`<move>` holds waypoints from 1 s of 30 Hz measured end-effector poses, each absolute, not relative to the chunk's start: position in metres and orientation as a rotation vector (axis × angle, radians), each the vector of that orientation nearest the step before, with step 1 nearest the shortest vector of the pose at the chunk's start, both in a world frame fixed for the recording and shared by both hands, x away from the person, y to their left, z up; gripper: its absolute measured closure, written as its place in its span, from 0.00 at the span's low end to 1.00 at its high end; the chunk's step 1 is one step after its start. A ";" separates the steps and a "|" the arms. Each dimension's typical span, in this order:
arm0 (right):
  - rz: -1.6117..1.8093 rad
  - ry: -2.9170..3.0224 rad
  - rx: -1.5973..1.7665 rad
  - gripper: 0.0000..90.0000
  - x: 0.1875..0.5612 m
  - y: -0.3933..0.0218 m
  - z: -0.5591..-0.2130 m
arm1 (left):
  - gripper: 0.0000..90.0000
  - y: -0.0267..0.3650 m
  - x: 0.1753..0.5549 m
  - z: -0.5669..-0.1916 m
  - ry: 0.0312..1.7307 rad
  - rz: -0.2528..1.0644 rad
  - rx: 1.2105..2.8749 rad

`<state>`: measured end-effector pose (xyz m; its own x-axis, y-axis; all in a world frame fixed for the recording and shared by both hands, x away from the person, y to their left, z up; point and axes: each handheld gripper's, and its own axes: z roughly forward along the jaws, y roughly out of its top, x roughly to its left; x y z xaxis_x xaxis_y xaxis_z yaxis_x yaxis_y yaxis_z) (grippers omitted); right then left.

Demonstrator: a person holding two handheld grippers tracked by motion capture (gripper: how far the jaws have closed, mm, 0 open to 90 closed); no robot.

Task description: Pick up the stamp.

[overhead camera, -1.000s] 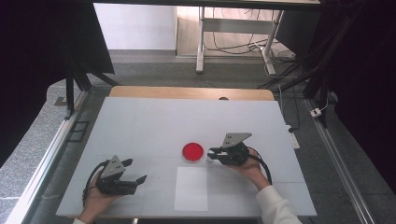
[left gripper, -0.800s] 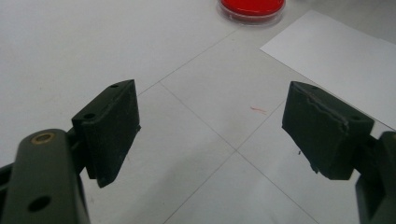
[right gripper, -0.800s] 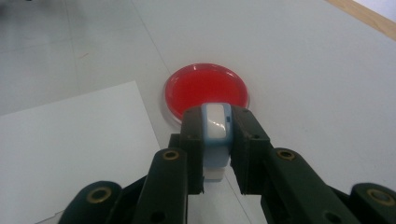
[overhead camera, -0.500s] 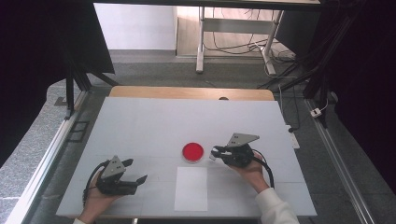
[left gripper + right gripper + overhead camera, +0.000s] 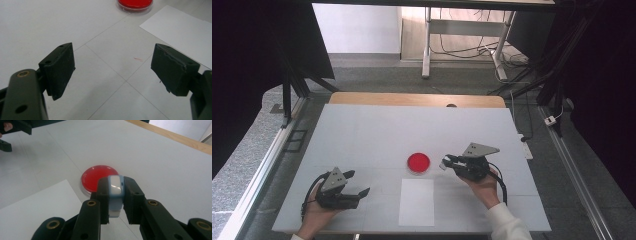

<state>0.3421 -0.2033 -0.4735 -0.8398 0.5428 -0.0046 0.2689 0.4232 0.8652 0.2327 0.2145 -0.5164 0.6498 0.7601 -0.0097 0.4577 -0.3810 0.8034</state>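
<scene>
A round red dish lies near the middle of the white table, just above a white sheet of paper. Right of the dish, my right gripper points left toward it, a short gap between them. In the right gripper view it is shut on a small pale blue and white block, held upright above the table with the dish just beyond. My left gripper rests at the front left, open, nothing between its fingers.
A wooden strip runs along the table's far edge. The paper and the dish lie ahead of the left jaws. Metal rails, table legs and cables stand on the floor beyond and beside the table.
My right gripper has drifted a little to the right, away from the red dish, still holding the block. The left gripper has stayed where it was.
</scene>
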 end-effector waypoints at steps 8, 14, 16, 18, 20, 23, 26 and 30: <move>1.435 2.361 0.756 0.84 0.331 -0.204 -0.466 | 0.21 0.213 0.232 -0.516 0.948 0.467 2.033; 1.463 2.334 0.787 0.84 0.323 -0.206 -0.463 | 0.21 0.214 0.232 -0.516 0.949 0.470 2.030; 1.489 2.317 0.816 0.84 0.320 -0.208 -0.463 | 0.21 0.214 0.232 -0.516 0.949 0.474 2.028; 1.492 2.316 0.819 0.84 0.319 -0.208 -0.463 | 0.21 0.213 0.232 -0.516 0.949 0.482 2.027; 1.504 2.311 0.823 0.84 0.317 -0.208 -0.463 | 0.21 0.212 0.231 -0.516 0.948 0.483 2.026; 1.527 2.305 0.817 0.84 0.313 -0.207 -0.463 | 0.21 0.210 0.232 -0.516 0.948 0.485 2.027; 1.540 2.296 0.804 0.84 0.309 -0.204 -0.464 | 0.22 0.208 0.232 -0.517 0.946 0.481 2.035; 1.578 2.274 0.814 0.84 0.307 -0.202 -0.465 | 0.22 0.206 0.232 -0.518 0.940 0.481 2.041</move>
